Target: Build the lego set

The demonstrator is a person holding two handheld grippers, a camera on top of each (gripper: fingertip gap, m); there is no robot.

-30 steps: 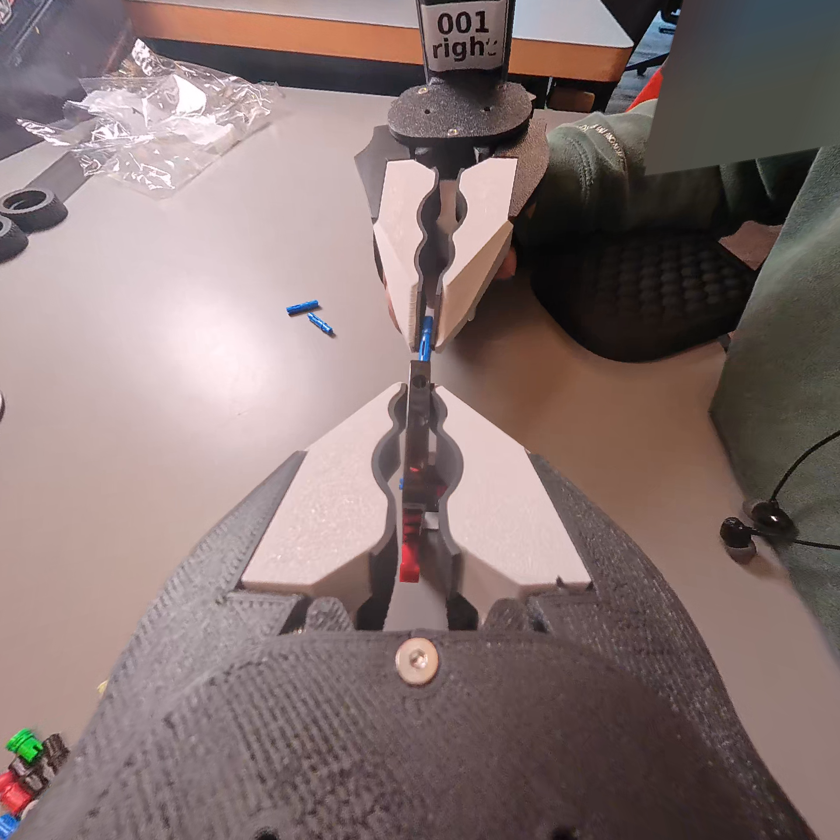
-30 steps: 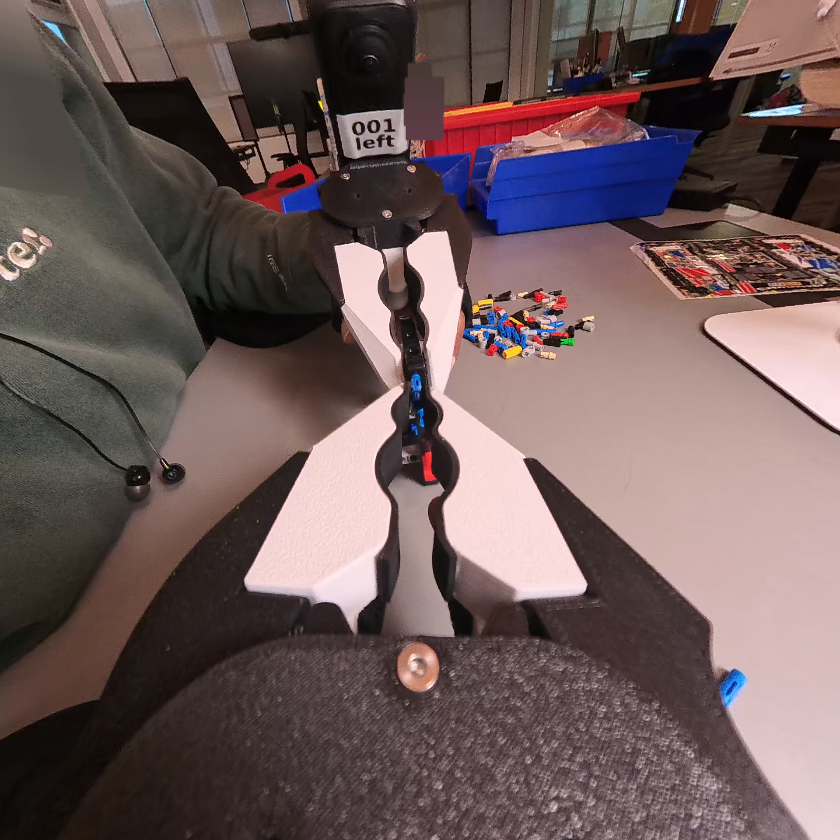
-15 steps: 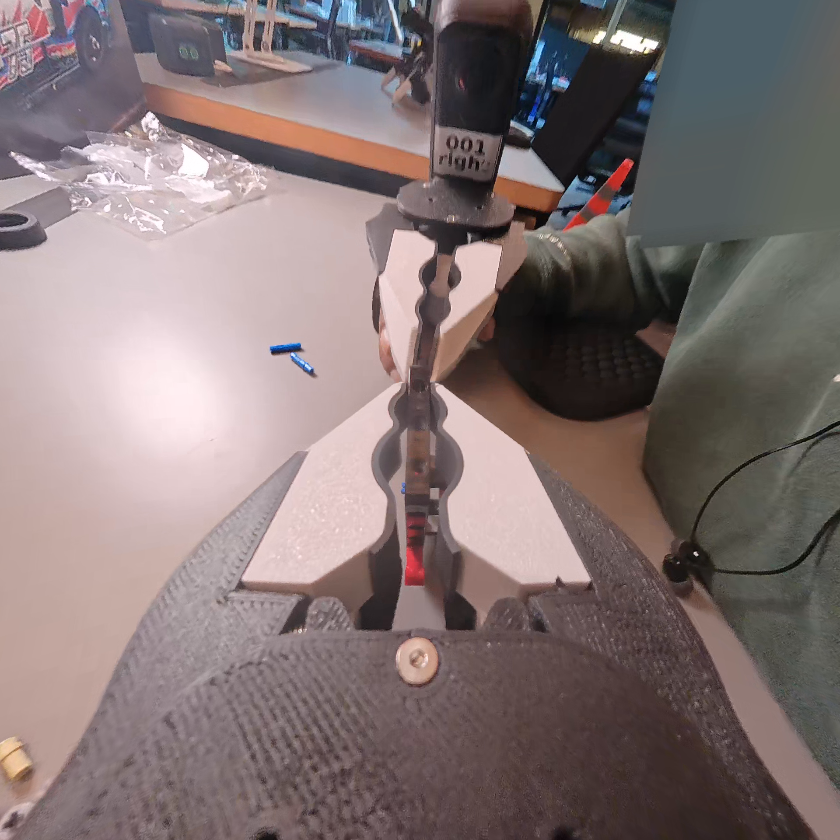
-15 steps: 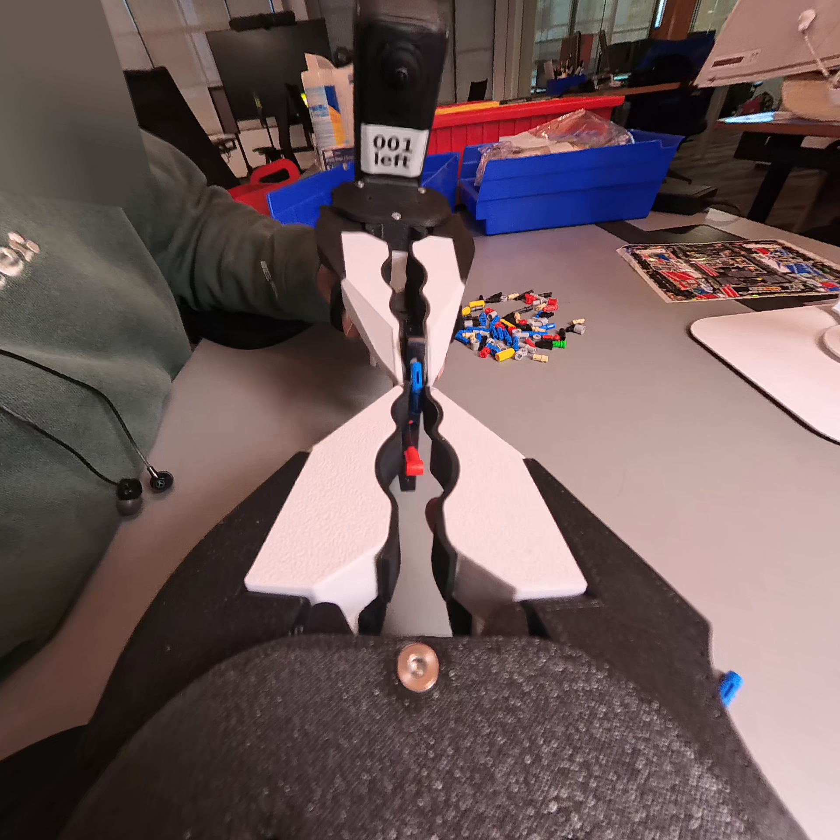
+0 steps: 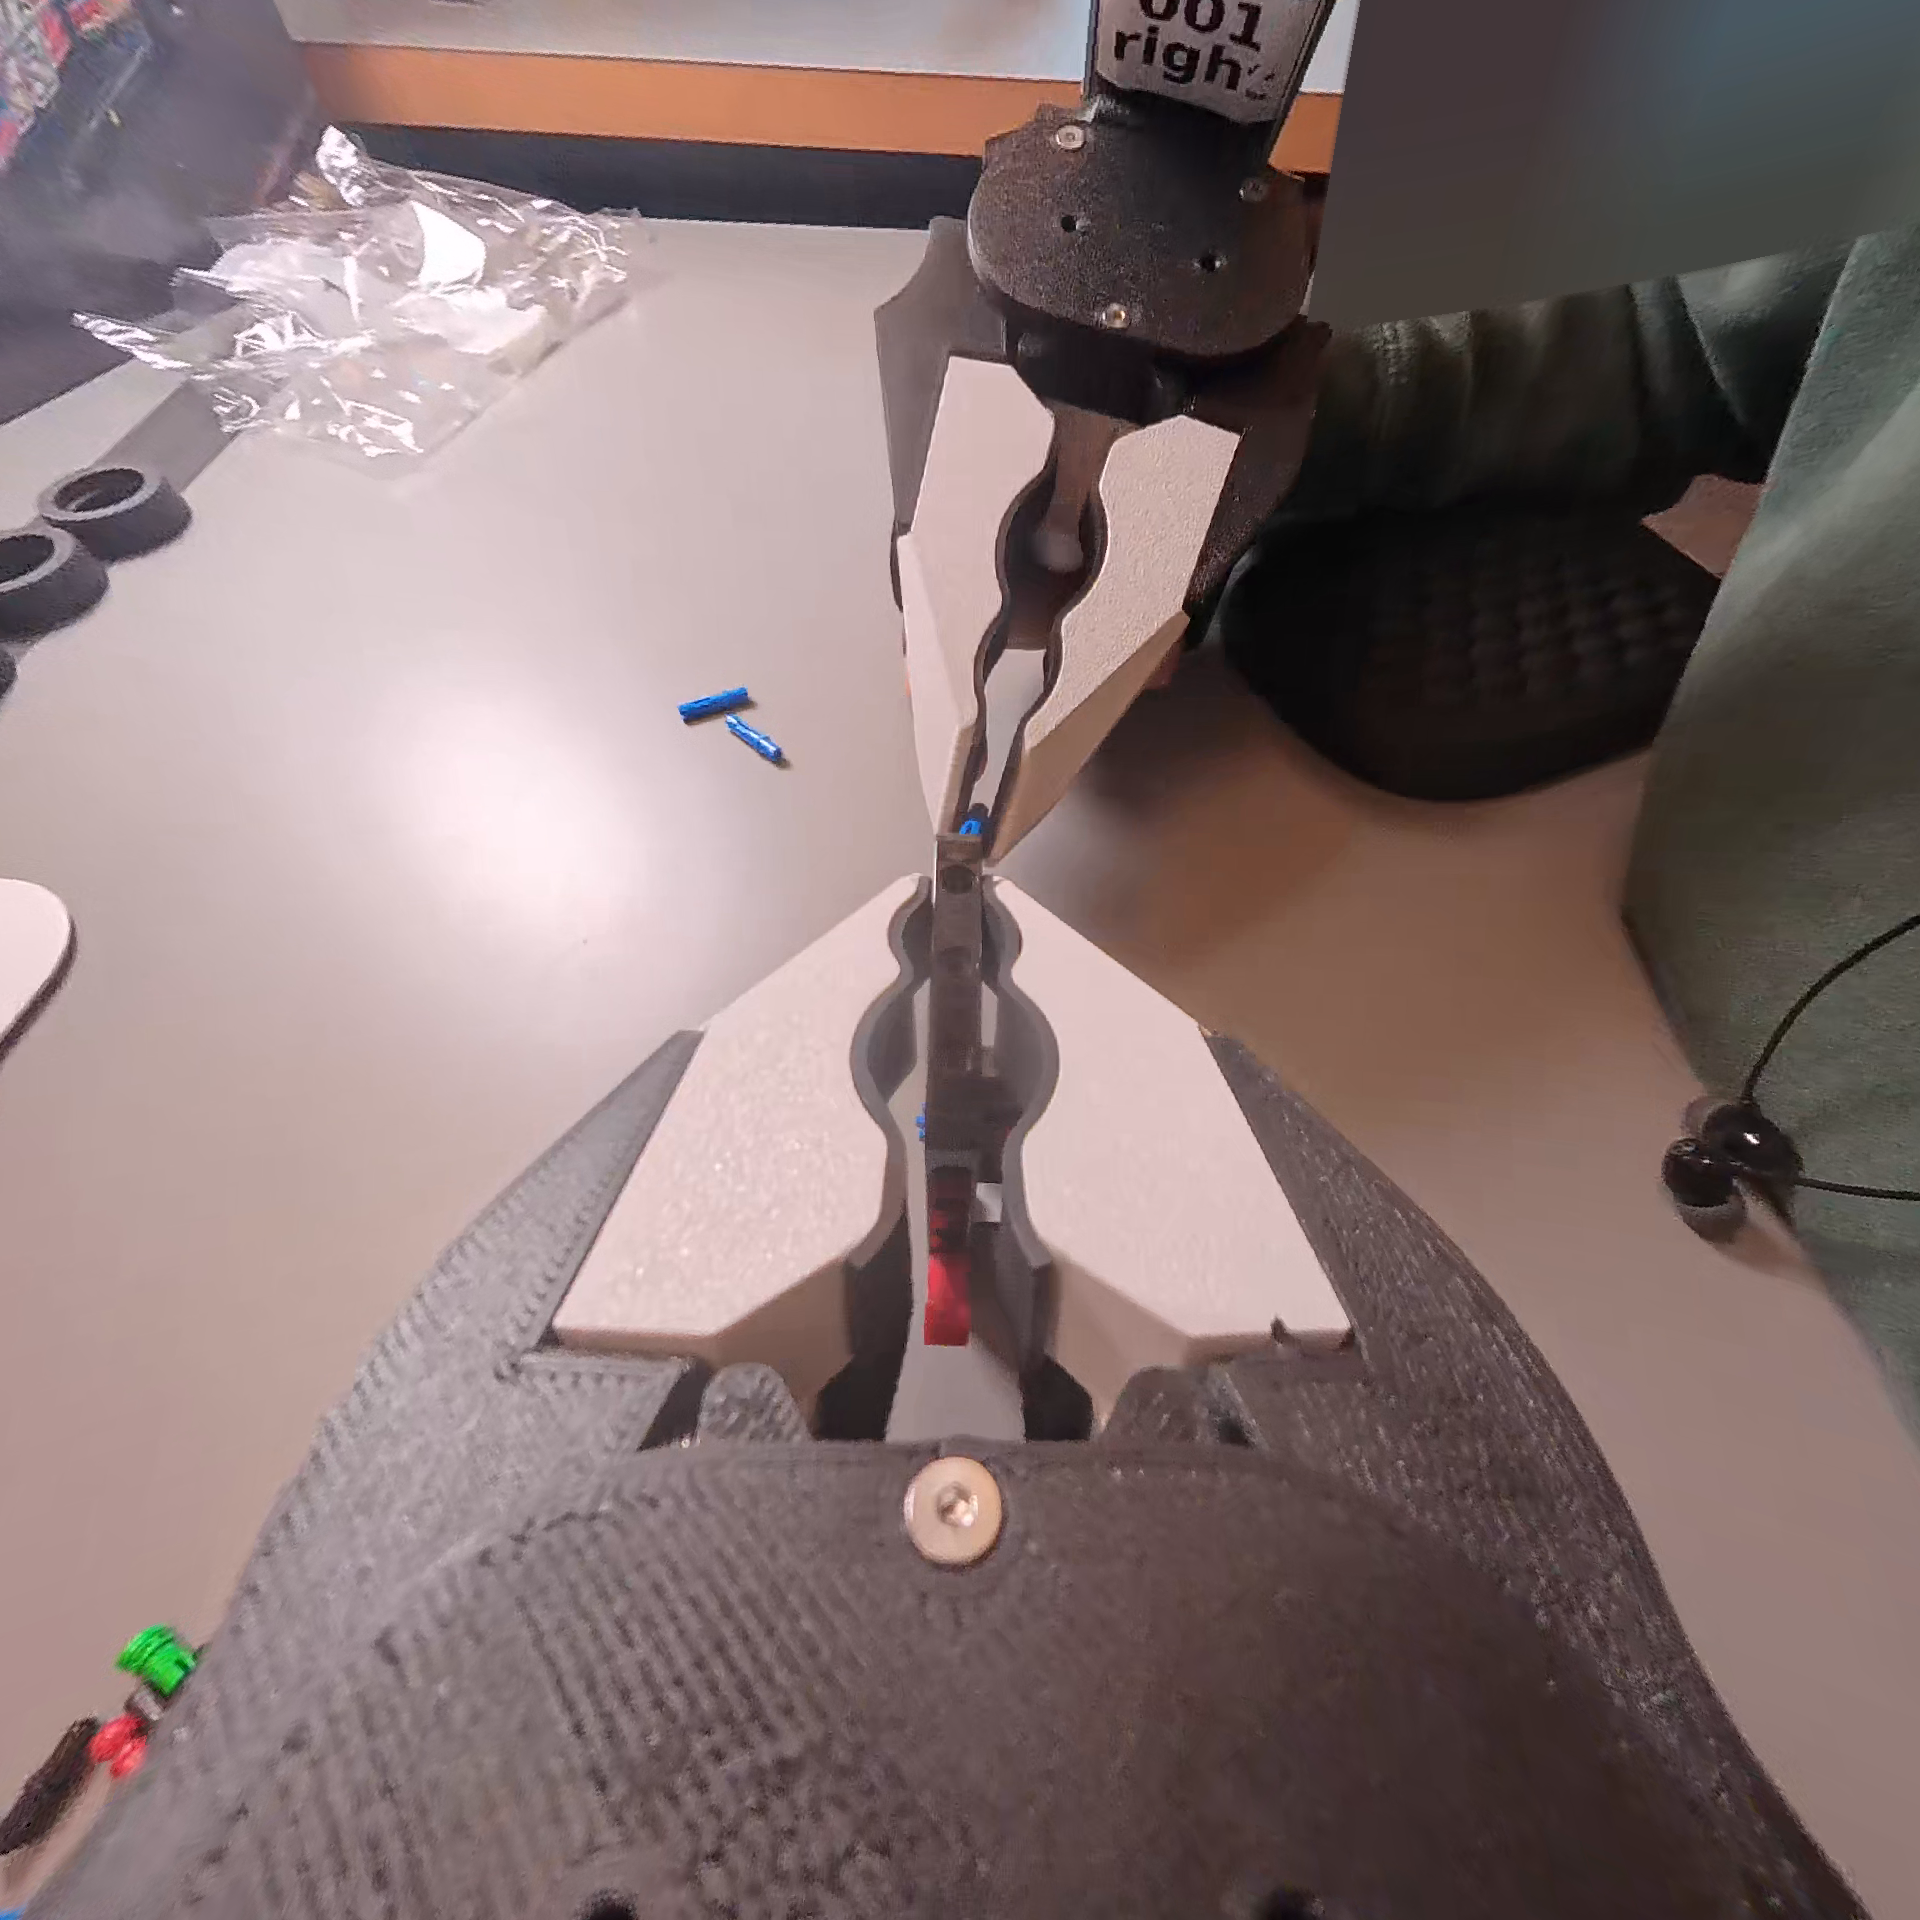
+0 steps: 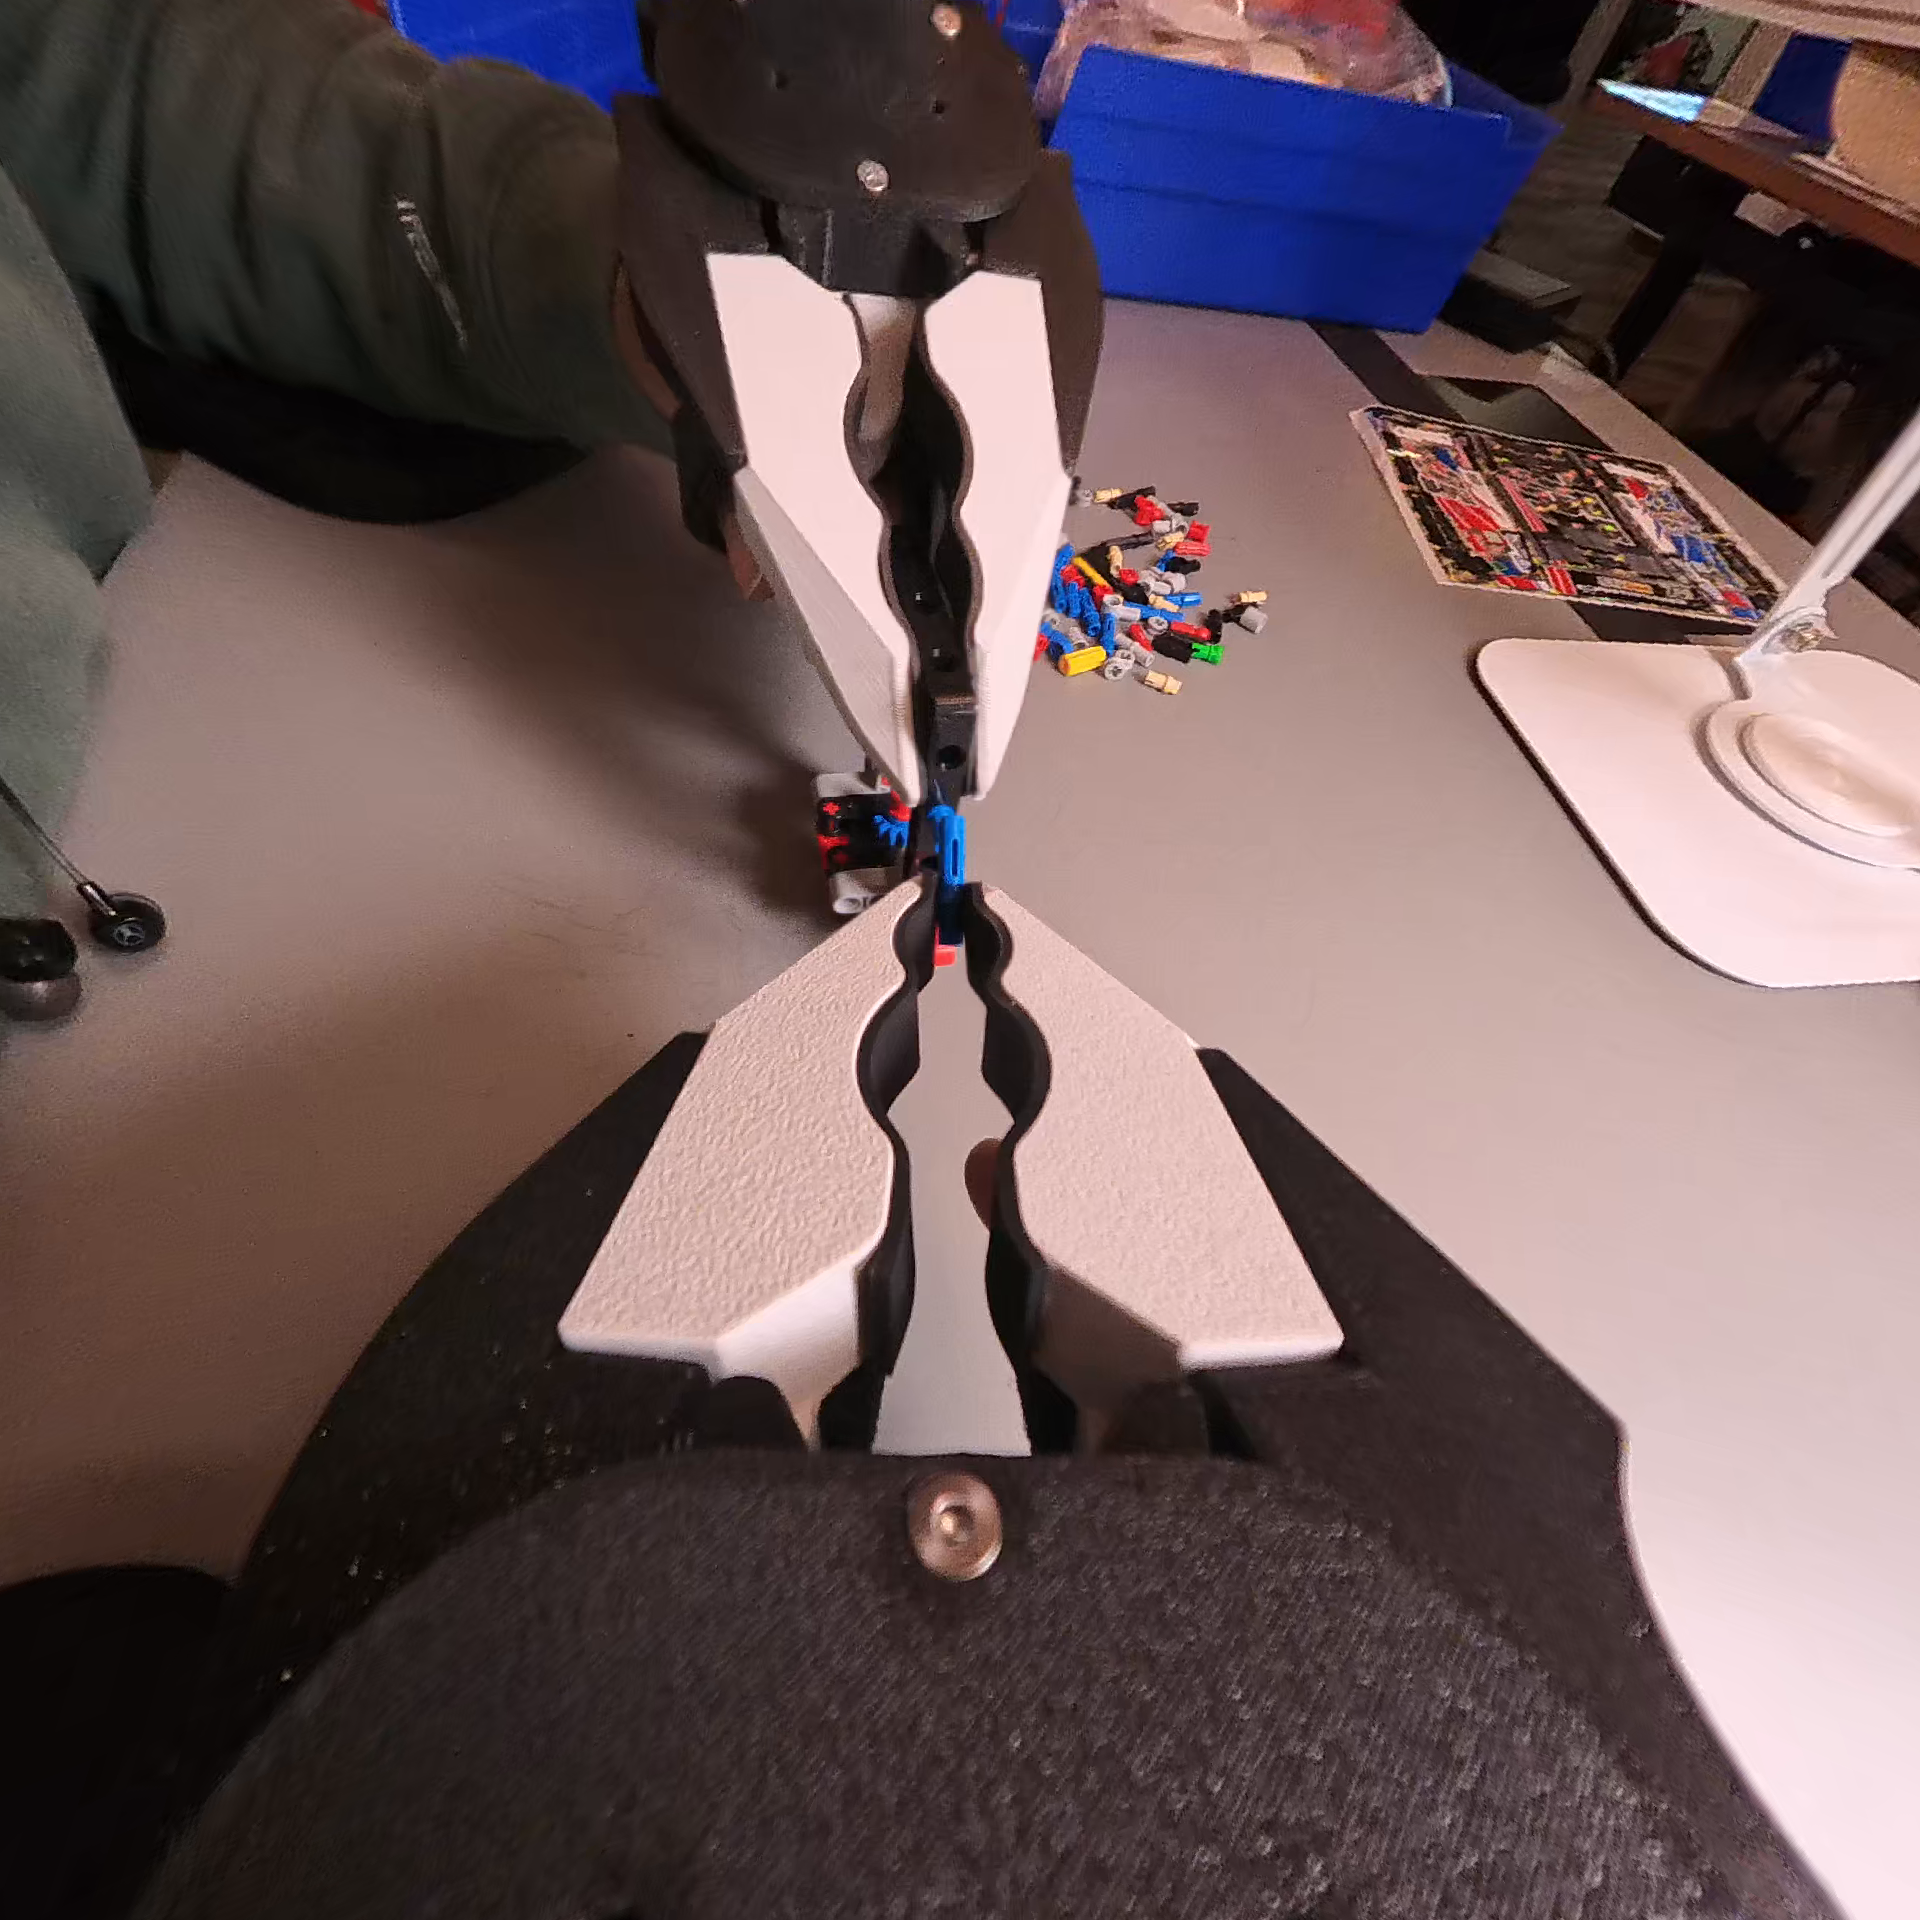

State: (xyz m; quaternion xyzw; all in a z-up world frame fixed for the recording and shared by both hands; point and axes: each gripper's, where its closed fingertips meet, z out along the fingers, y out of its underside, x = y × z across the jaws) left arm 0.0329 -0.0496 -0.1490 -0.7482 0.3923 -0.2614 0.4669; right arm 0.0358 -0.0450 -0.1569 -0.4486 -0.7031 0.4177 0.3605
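- Left gripper: fingers clenched on black beam, held mid-air above the surface.
- Right gripper: fingers pinch blue pin at the beam's end hole.
- Keep pin and hole coaxial; press straight, without twisting.

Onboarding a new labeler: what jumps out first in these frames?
Dead centre, two white-fingered tools meet tip to tip above the grey table: the left tool grips a black lego beam, the right tool pinches a blue pin at the beam's end hole. Next, the colourful pile of small lego parts behind them.
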